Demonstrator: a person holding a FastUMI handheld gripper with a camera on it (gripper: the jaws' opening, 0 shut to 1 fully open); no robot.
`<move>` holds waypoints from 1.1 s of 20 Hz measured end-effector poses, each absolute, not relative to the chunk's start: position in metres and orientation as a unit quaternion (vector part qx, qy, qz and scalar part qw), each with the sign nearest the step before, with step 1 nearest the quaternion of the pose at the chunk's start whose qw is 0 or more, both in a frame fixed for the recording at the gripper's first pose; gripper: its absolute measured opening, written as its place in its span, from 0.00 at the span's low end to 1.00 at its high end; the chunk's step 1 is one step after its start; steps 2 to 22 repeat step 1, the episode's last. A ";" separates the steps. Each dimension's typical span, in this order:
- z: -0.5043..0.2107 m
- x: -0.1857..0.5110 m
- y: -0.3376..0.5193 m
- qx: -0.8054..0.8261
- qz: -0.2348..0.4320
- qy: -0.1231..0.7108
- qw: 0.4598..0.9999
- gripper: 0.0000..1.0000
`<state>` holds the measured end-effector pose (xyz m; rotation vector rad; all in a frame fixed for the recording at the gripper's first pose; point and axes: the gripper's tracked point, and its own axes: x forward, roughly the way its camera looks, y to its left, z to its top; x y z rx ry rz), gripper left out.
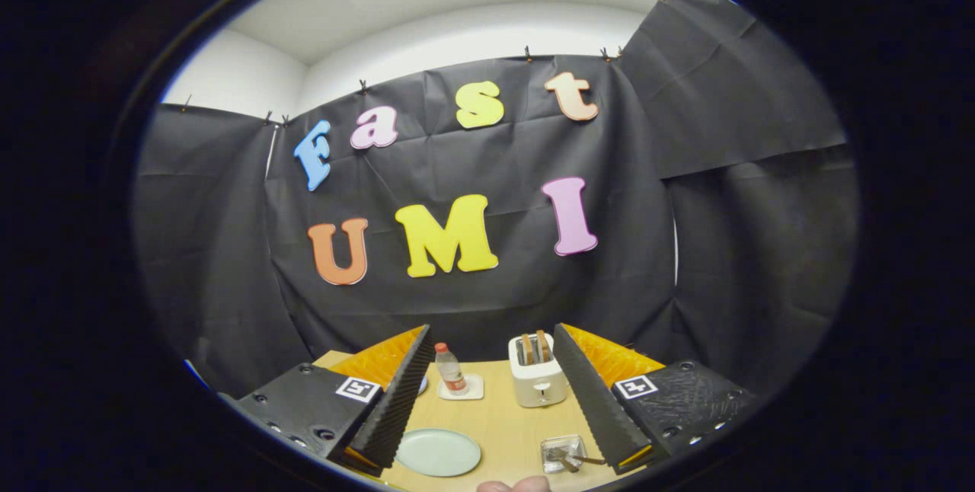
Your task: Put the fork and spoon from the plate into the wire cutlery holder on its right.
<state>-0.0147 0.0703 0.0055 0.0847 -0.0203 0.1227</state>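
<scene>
A: Where do things stand on the counter [503, 416]?

B: The plate [438, 452] lies between the fingers, close to the left one, and it looks bare. To its right sits the wire cutlery holder [562, 452], just beside the right finger, with cutlery [570, 461] already resting in it, handles poking out toward that finger. I cannot tell fork from spoon at this size, so I judge the job mostly or wholly done.

A: And the tongs [491, 389]?

B: Spread wide, holding nothing and touching nothing, raised above the counter and facing the booth wall.

A: If a piece needed another grip, how would it handle?

B: Likely thin, stiff metal; light, smooth, apt to slip or swivel. I would pinch mid-handle, across the flat faces. The holder looks light too, so a nudge might shift it.

A: Anything else about?

B: Beyond the fingers, a toaster [538, 379] with two slices in its slots, a small bottle [451, 370] on a coaster [461, 388], and fingertips [513, 485] showing just below the plate.
</scene>
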 end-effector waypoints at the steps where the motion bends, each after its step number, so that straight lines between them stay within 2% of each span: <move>1: 0.006 -0.016 0.072 0.042 0.060 -0.011 0.997 0.95; 22: 0.006 -0.016 0.072 0.042 0.060 -0.011 0.997 0.95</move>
